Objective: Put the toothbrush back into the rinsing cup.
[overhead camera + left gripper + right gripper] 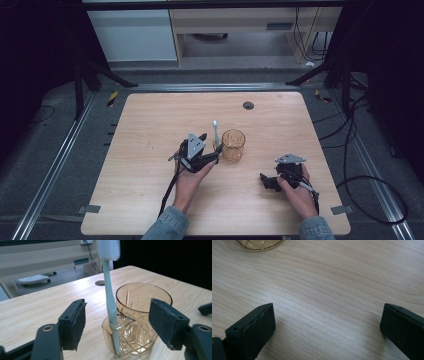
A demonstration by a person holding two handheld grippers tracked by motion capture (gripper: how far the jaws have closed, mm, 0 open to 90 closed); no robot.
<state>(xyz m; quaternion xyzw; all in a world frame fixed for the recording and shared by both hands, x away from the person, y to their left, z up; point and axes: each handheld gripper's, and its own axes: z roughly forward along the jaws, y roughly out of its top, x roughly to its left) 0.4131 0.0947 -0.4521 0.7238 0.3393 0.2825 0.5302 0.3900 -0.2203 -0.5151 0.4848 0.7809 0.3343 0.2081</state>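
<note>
At the centre of the high view, an amber glass (pixel 233 145) stands on the wooden table (pixel 150 125) with a pale toothbrush (pixel 215 131) upright in a holder at its left side. The left gripper (pixel 212 152) lies just left of it, and the right gripper (pixel 265 181) rests lower right, near the front edge, well apart from the glass. Bare wood runs wide toward the far edge and the left edge.

In the left gripper view, the jaws stand spread either side of the glass (pixel 140 315) and toothbrush (pixel 110 302), pads clear of both, with free tabletop behind up to the far edge.

In the right gripper view, the jaws stand wide apart over bare wood, and the glass rim (pixel 259 245) sits at the upper left.
</note>
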